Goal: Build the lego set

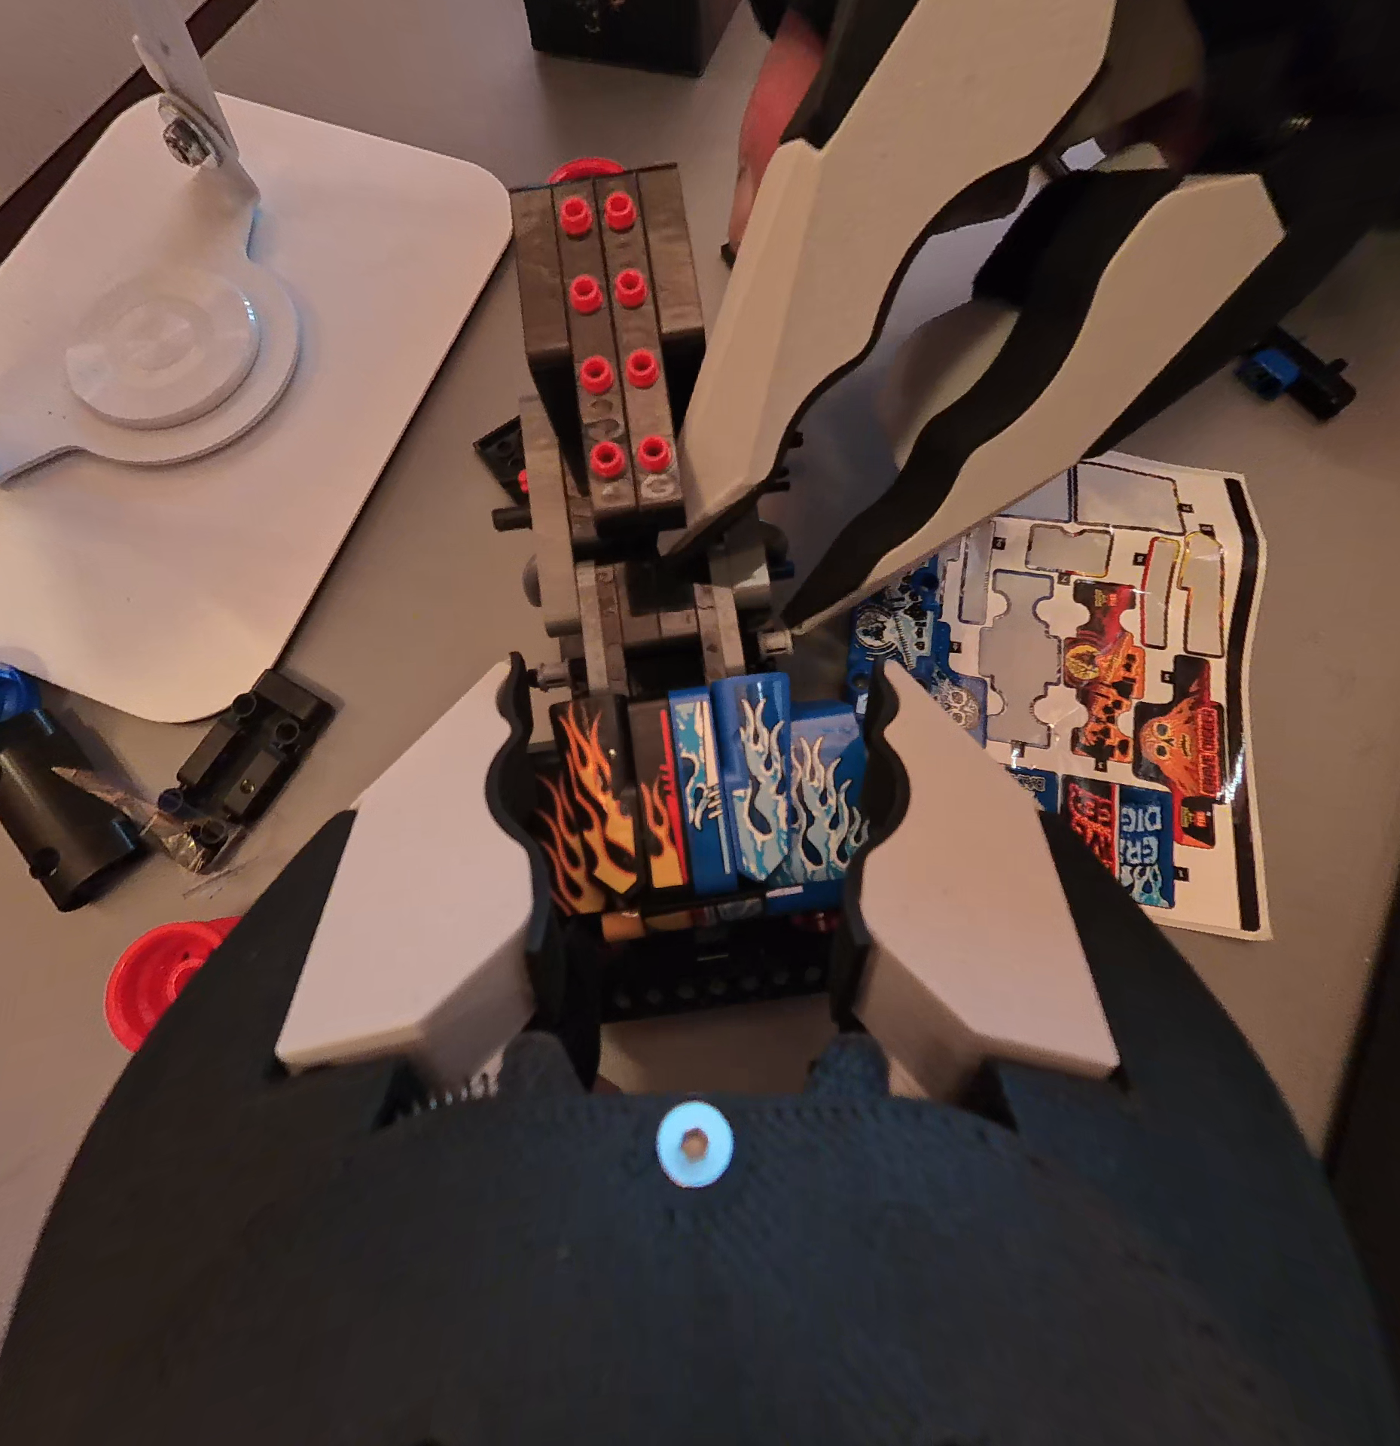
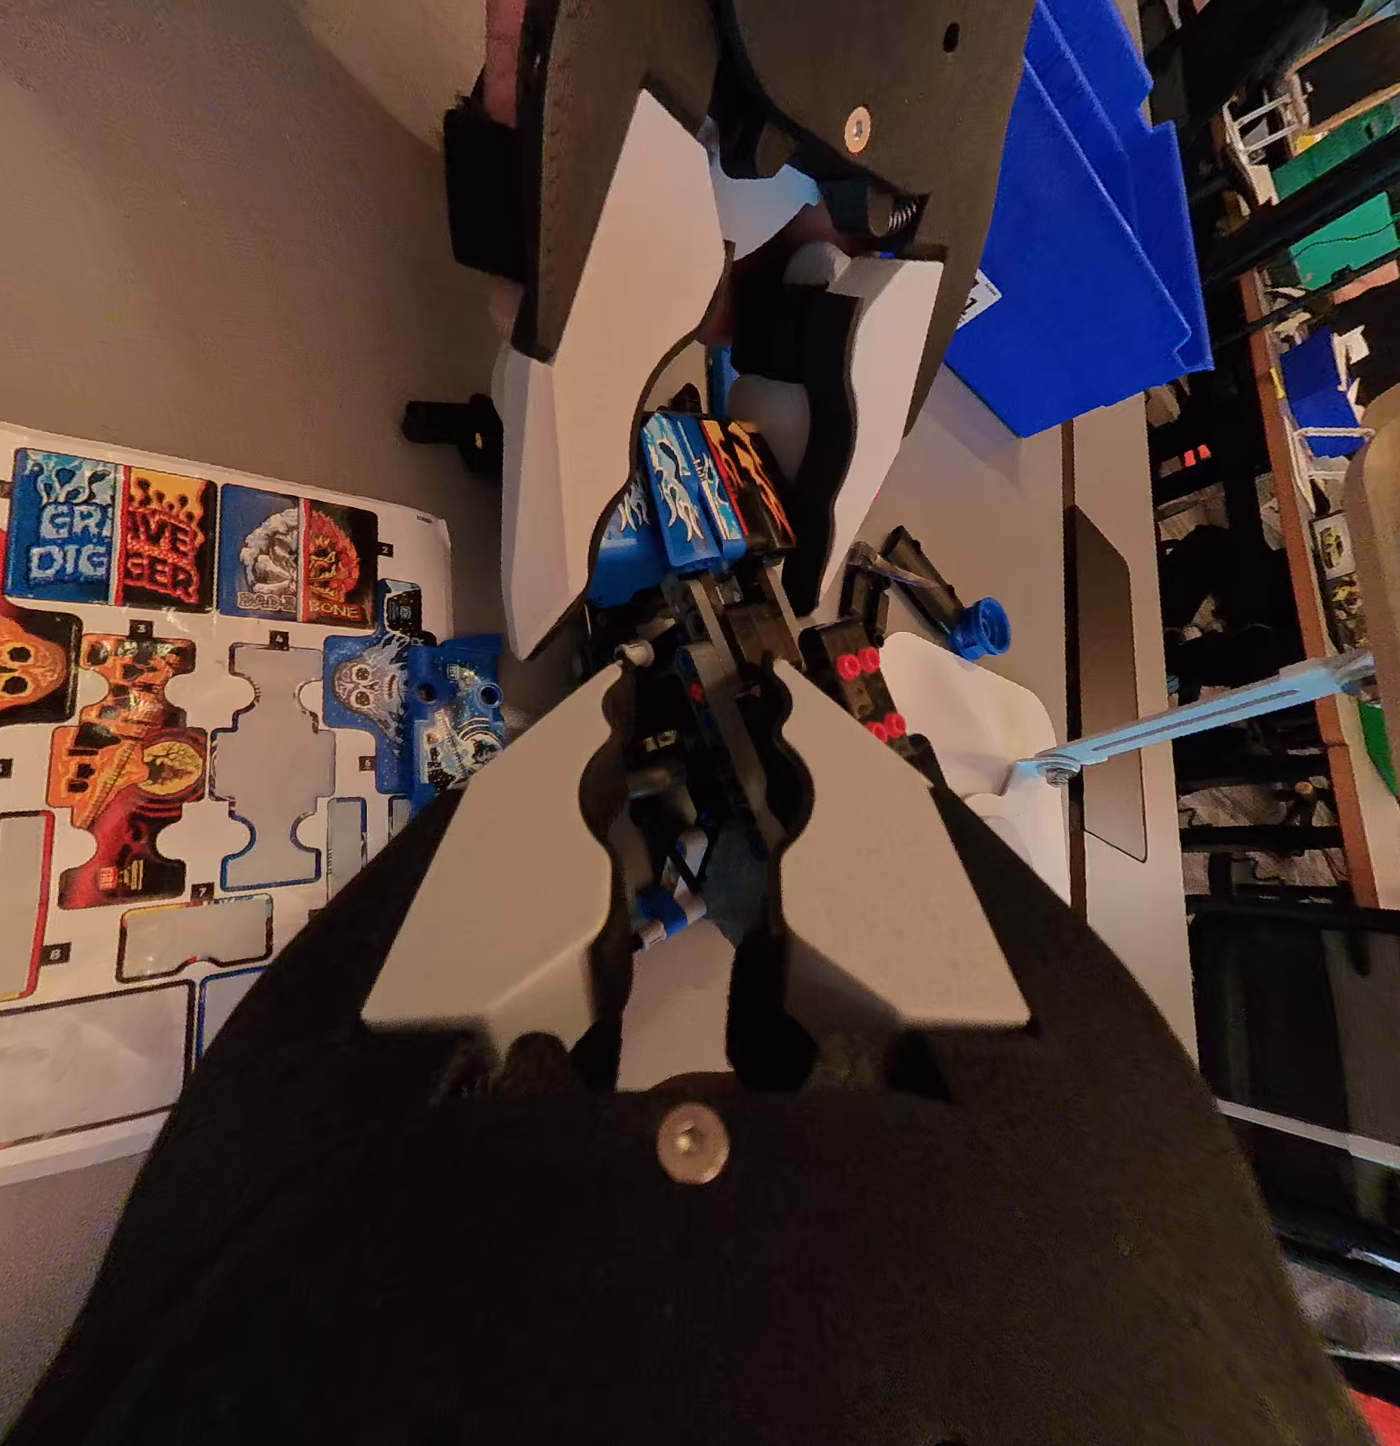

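model (image 1: 696, 704): half-built lego truck, held off the worktop (image 1: 446, 117), sticker sheet (image 1: 1088, 688) just beside it | my left tongs (image 1: 696, 782): clamped on its flame-printed end | my right tongs (image 2: 696, 751): clamped on its grey-black middle | risk: I judge twisting could pop the red-studded panel (image 1: 610, 329) loose

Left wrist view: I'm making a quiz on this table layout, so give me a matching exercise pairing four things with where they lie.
Things:
1. sticker sheet
2. loose red wheel hub
3. white stand base
4. lego model

Places:
A. between the left gripper fingers
B. lower left, by the gripper body
C. right of the model
D. upper left

Pairs: 1-C, 2-B, 3-D, 4-A
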`<move>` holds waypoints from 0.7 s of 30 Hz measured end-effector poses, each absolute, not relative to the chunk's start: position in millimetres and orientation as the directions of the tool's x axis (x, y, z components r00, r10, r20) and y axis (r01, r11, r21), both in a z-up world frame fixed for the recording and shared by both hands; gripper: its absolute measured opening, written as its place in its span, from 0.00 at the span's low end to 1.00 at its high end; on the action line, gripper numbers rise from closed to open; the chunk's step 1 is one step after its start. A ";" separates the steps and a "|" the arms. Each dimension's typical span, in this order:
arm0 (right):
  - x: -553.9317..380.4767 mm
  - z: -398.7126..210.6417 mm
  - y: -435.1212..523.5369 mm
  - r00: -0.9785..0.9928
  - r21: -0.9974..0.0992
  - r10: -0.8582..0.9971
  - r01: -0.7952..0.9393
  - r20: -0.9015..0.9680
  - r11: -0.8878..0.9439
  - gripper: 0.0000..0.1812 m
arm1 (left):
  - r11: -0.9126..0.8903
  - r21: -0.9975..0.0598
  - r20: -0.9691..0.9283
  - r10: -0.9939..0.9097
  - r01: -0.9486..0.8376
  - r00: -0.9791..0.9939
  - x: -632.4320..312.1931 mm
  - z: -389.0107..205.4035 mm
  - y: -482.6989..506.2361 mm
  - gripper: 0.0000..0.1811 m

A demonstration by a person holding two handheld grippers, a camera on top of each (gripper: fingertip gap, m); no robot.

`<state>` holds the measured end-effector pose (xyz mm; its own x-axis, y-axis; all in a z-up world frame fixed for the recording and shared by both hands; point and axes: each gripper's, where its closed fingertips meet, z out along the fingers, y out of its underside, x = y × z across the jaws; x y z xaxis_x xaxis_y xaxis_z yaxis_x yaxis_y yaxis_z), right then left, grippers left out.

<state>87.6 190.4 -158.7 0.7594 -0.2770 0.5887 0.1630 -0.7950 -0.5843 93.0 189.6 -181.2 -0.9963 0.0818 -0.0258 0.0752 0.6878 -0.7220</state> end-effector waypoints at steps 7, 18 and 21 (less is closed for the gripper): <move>88.3 -158.9 190.7 0.752 -0.589 -0.286 0.164 0.594 -0.791 0.16 | 0.689 -0.721 -0.029 0.075 0.073 -0.997 93.4 -181.8 189.0 0.47; 88.8 -159.0 190.1 0.746 -0.585 -0.282 0.173 0.603 -0.793 0.16 | 0.684 -0.727 -0.029 0.070 0.069 -0.997 94.0 -181.6 188.3 0.47; 88.9 -159.0 189.8 0.747 -0.585 -0.280 0.175 0.603 -0.792 0.16 | 0.686 -0.724 -0.033 0.068 0.071 -0.997 94.3 -181.7 188.2 0.47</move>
<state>88.9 189.8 -159.0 0.7473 -0.2798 0.6027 0.1753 -0.7919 -0.5849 94.3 188.2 -181.7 -0.9972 0.0677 -0.0332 0.0707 0.6859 -0.7243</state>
